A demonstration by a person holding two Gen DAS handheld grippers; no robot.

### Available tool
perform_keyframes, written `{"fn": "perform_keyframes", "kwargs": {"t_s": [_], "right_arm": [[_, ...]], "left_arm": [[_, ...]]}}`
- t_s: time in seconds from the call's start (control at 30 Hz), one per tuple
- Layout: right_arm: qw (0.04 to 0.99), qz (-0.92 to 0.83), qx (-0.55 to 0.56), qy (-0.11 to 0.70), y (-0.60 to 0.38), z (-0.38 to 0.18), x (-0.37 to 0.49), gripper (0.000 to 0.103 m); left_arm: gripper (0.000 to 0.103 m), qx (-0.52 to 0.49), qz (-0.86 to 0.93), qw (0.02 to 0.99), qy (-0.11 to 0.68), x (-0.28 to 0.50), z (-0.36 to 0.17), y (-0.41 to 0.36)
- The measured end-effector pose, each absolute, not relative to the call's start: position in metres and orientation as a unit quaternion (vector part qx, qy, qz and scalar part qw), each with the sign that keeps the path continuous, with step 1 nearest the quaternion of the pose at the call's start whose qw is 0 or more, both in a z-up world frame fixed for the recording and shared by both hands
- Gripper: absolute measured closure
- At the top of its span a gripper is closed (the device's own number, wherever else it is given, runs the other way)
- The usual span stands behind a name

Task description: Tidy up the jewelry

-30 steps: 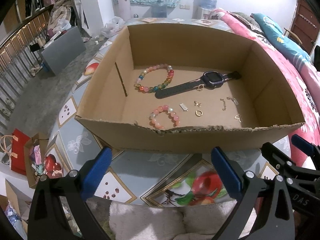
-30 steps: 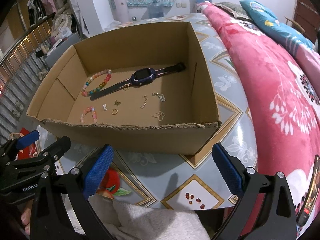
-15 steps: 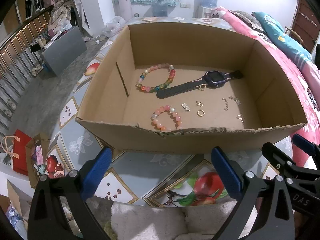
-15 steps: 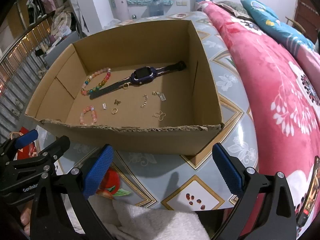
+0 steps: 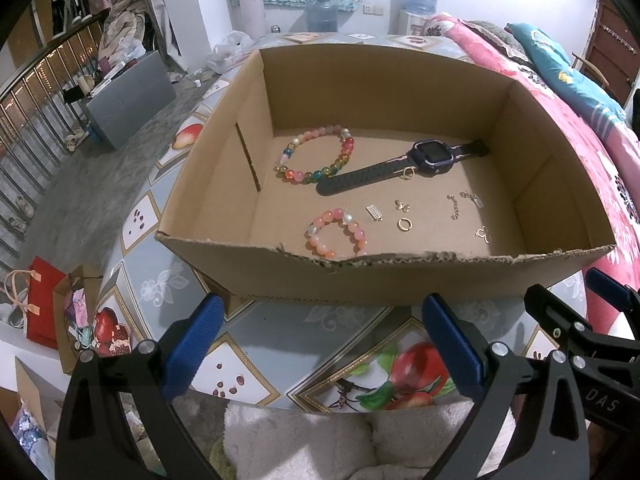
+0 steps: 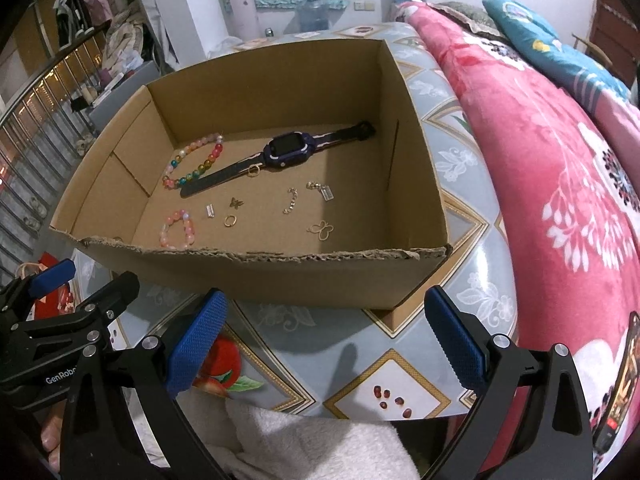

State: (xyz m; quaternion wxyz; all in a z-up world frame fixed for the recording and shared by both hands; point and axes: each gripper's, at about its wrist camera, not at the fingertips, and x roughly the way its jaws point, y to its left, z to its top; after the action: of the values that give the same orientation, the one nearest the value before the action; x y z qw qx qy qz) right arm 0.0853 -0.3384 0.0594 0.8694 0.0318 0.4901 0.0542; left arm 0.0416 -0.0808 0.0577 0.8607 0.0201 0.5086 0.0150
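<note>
An open cardboard box (image 5: 400,276) (image 6: 280,276) stands on the patterned table. Inside lie a multicoloured bead bracelet (image 5: 316,154) (image 6: 192,166), a small pink bead bracelet (image 5: 336,232) (image 6: 176,230), a dark smartwatch (image 5: 432,158) (image 6: 288,148), a gold ring (image 5: 404,224) (image 6: 230,221), a short chain (image 5: 454,206) (image 6: 291,201), a butterfly charm (image 6: 321,230) and other small gold pieces. My left gripper (image 5: 320,344) hangs open in front of the box's near wall, holding nothing. My right gripper (image 6: 326,340) is open too, beside it, also outside the box.
A pink floral blanket (image 6: 560,184) lies along the table's right side. White fluffy cloth (image 5: 320,440) sits under the grippers. Left of the table, the floor drops away with a railing (image 5: 24,128), a grey box (image 5: 128,96) and a red bag (image 5: 44,304).
Both views have shifted slightly, and the box's inside shows a little more from above. Both grippers stay open and the jewelry has not moved.
</note>
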Motion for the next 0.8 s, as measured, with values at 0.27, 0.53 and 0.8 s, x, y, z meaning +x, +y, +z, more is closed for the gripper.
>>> {"fn": "perform_keyframes", "kwargs": {"t_s": [0.27,0.53,0.8], "right_arm": [[0.869,0.054,0.032,0.491,-0.3377,0.059,0.0854,0.008],[0.868,0.053,0.032,0.493,-0.3375,0.0577,0.0857,0.008],[0.868,0.053,0.031,0.493,-0.3377,0.0571,0.0867,0.008]], "left_arm": [[0.006,0.02,0.016,0.86,0.51,0.0409,0.0586,-0.0804],[0.006,0.02,0.016,0.859,0.511,0.0412,0.0574,-0.0804],[0.006,0.02,0.018,0.859,0.512,0.0411,0.0574,-0.0805]]}}
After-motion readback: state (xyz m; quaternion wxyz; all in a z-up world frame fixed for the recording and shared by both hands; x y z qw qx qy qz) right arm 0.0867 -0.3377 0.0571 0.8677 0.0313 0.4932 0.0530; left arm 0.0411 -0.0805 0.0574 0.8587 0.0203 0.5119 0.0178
